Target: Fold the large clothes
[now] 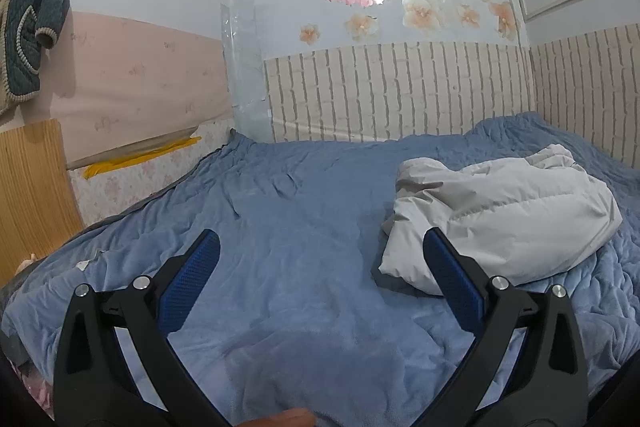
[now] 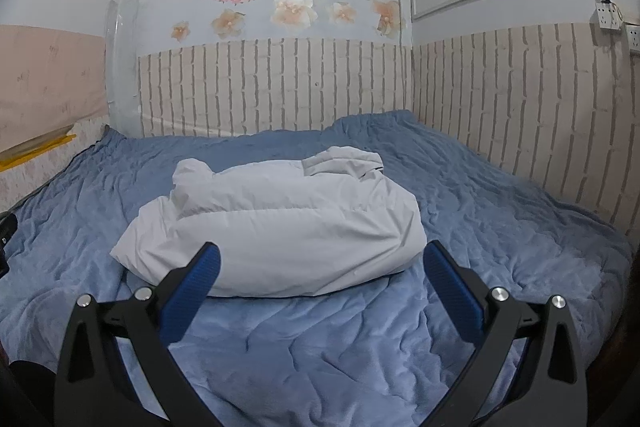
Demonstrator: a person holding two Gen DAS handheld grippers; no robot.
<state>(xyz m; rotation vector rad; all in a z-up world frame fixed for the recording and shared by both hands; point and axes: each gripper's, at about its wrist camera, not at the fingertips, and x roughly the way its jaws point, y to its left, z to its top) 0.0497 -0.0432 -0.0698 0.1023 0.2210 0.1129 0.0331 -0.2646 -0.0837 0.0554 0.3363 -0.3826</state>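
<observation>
- Right wrist view: the right tongs (image 2: pixel 320 263) hang spread wide over the blue blanket (image 2: pixel 320 347), pinching nothing, aimed squarely at the near edge of the pale grey puffer jacket (image 2: pixel 280 227).
- The jacket lies in the middle of the bed as a compact, rounded bundle, its quilted body doubled over and a loose flap, perhaps the hood or collar, resting on top at the far side.
- Left wrist view: the left tongs (image 1: pixel 320 251) are likewise spread and empty, held over bare blanket with the jacket (image 1: pixel 500 219) off to their right, apart from both fingers.
- Neither pair touches the garment, so I judge the folding either nearly done, with the bundle already set down, or paused between folds.
- If another fold is wanted, the next move calls for both tongs to close in on the near hem, one at each corner, and pinch through thick, springy padding.
- Such fill tends to puff back open, so a firm bite and a press afterwards would likely be needed.
- Beyond the bed stand a brick-pattern wall panel (image 2: pixel 280 87) and flower wall stickers (image 2: pixel 292 7).
</observation>
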